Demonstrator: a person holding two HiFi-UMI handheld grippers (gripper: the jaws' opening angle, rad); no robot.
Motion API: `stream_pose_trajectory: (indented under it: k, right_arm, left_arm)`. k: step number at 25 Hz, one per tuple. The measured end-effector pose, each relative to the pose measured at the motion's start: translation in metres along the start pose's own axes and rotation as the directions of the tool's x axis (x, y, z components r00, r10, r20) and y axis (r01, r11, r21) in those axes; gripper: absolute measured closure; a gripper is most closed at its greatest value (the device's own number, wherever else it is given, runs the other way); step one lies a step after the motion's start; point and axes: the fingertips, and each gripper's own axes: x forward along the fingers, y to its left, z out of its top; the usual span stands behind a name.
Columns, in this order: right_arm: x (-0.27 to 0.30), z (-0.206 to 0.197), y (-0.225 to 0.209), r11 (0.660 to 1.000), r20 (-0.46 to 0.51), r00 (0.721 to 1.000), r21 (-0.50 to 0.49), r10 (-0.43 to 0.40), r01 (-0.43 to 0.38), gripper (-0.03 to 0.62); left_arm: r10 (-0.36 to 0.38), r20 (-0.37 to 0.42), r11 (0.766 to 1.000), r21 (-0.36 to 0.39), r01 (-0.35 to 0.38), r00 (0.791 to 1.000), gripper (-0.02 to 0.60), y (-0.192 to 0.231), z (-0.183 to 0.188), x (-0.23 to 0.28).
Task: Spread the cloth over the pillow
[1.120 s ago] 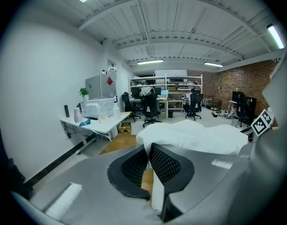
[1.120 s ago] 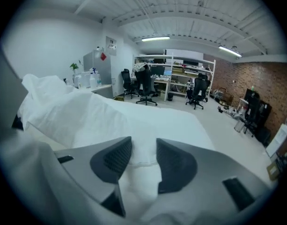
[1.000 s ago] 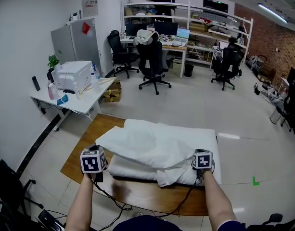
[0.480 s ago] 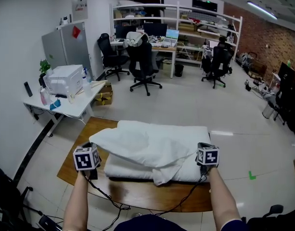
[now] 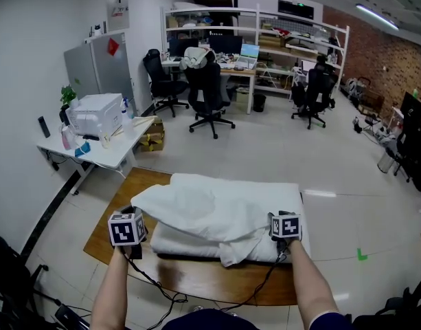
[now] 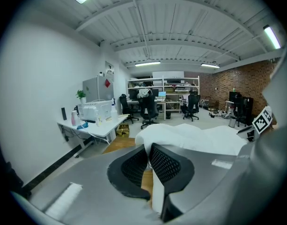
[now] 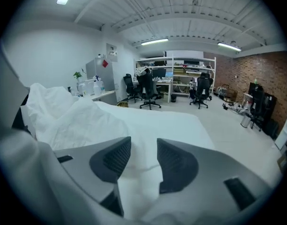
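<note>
The sheet high on the left wall was too small to read, and the cubes showed only black square markers. Office chairs and a printer stood well beyond the bench, with cables trailing over its near edge. The white cloth lay rumpled across the pillow mid-bench. The left tool was pinched tight on the cloth's near-left corner. At the near-right corner, the right tool had just sprung apart, cloth lying loose between its pads.
</note>
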Motion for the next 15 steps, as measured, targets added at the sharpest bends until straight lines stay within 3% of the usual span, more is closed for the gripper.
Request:
stream_pose_trajectory:
  k: [5,7,9,15]
  right_arm:
    - [0.011,-0.015,-0.003,0.995,-0.08,0.995,-0.081,-0.066,0.059,0.416]
    - [0.012,-0.014,-0.006,0.99,-0.087,0.992,-0.12,-0.088,0.077,0.538]
    - [0.008,-0.01,-0.008,0.992,-0.069,0.995,-0.102,-0.076,0.069,0.565]
    - [-0.027,0.018,-0.028,0.998,0.058,0.997,-0.028,-0.058,0.059,0.571]
  left_arm:
    - [0.001,-0.002,1.0,-0.007,-0.001,1.0,0.56,0.0,0.0,-0.003]
    - [0.001,0.0,1.0,-0.007,-0.001,1.0,0.559,0.001,0.0,-0.003]
    - [0.0,-0.001,1.0,-0.004,0.0,1.0,0.559,0.002,-0.001,-0.003]
    - [-0.012,0.021,1.0,-0.001,0.012,1.0,0.558,0.009,0.01,0.003]
